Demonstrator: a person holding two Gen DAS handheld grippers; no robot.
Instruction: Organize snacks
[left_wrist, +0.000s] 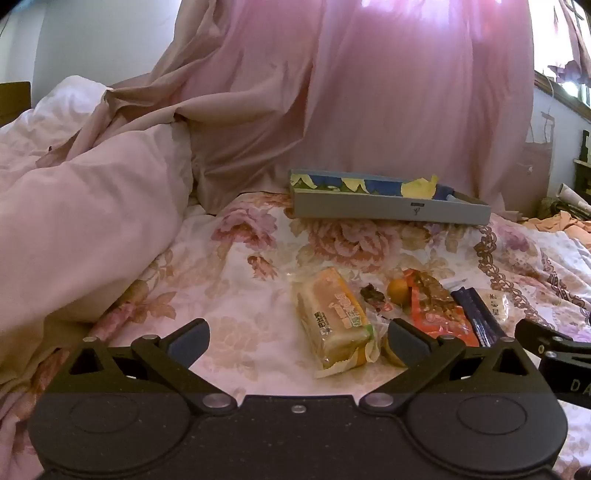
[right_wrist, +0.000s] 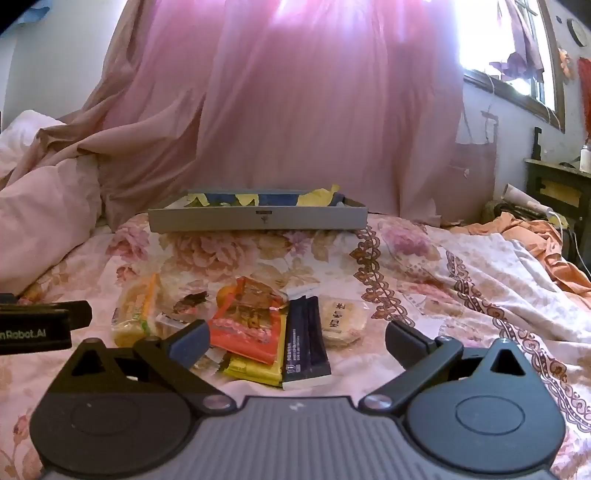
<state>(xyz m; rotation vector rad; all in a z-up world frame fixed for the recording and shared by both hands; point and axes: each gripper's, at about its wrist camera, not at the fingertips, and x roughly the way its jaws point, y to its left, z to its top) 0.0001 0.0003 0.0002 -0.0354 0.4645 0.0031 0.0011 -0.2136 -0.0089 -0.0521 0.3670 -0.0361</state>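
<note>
The bedspread (right_wrist: 424, 280) is cream with pink and tan peony blooms and a brown scrolling chain border, and on it the tray (right_wrist: 258, 219) has a plain grey wall and a blue lining with yellow leaf shapes. In front of the tray lie a yellow-orange cake packet (left_wrist: 334, 317) with a green edge, an orange-red packet (right_wrist: 249, 321) over a yellow wrapper (right_wrist: 251, 371), a dark navy packet (right_wrist: 304, 341) with a white end and a pale cream round biscuit (right_wrist: 341, 319). Behind the tray hangs a pink curtain (right_wrist: 314, 122), and to the tray's left lies a pale pink quilt (left_wrist: 88, 221).
</note>
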